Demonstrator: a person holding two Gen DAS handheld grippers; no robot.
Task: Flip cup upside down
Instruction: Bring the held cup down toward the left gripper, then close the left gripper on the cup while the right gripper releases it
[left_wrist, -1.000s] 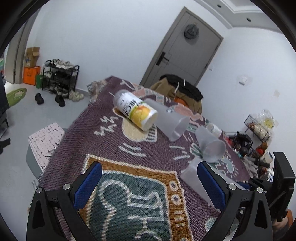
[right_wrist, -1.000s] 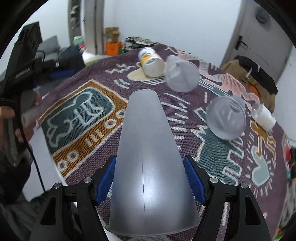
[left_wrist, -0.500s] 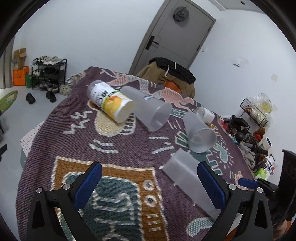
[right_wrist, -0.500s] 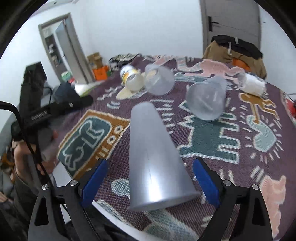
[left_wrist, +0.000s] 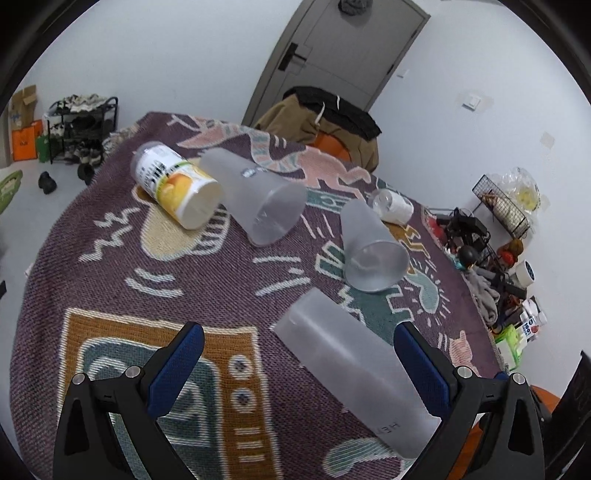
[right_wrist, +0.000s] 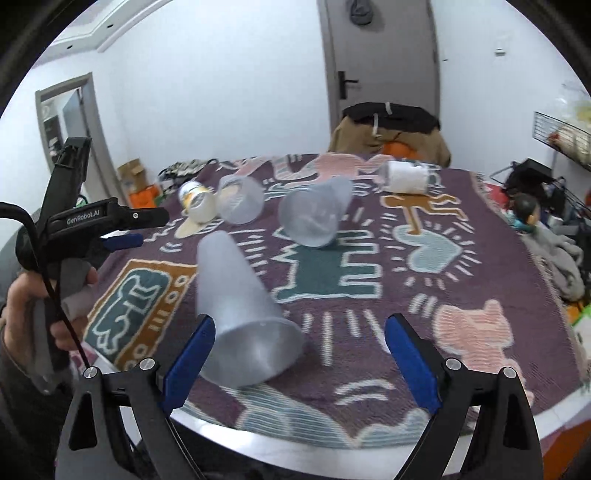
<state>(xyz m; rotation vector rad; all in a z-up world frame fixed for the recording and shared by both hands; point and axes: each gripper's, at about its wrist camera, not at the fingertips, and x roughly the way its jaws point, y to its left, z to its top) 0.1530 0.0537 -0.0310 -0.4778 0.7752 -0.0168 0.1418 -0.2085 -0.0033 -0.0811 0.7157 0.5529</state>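
Right tongs (right_wrist: 297, 352) were spread wide with nothing between the blue pads; the nearest frosted cup (right_wrist: 240, 314) stood mouth-down on the patterned blanket (right_wrist: 461, 258) near the front edge of the round desk (right_wrist: 332, 452), its rim just beside the tongs' left pad (right_wrist: 188, 356); whether they touched could not be told. The cup's closed base pointed up, tilted slightly away from the camera in the fisheye view. Left tongs (left_wrist: 295, 363) were likewise released and empty, held above the blanket (left_wrist: 110, 266); in that view the same cup (left_wrist: 354, 373) showed between the two pads, nearer the right pad (left_wrist: 421, 369), but was not gripped. The left tongs (right_wrist: 123, 242) also appeared in the right wrist view, well to the left of the cup, with the person's hand (right_wrist: 40, 306) on the handle. Farther back, a second frosted cup (right_wrist: 314, 210) lay on its side with its mouth toward the camera. Beyond it to the left, a third frosted cup (right_wrist: 240, 199) lay on its side, touching a toppled yellow-labelled can (right_wrist: 195, 201). A white-labelled jar (right_wrist: 404, 177) lay on its side near the far edge. Behind the desk, a chair draped with a brown jacket (right_wrist: 388, 133) stood before a grey door (right_wrist: 376, 70).
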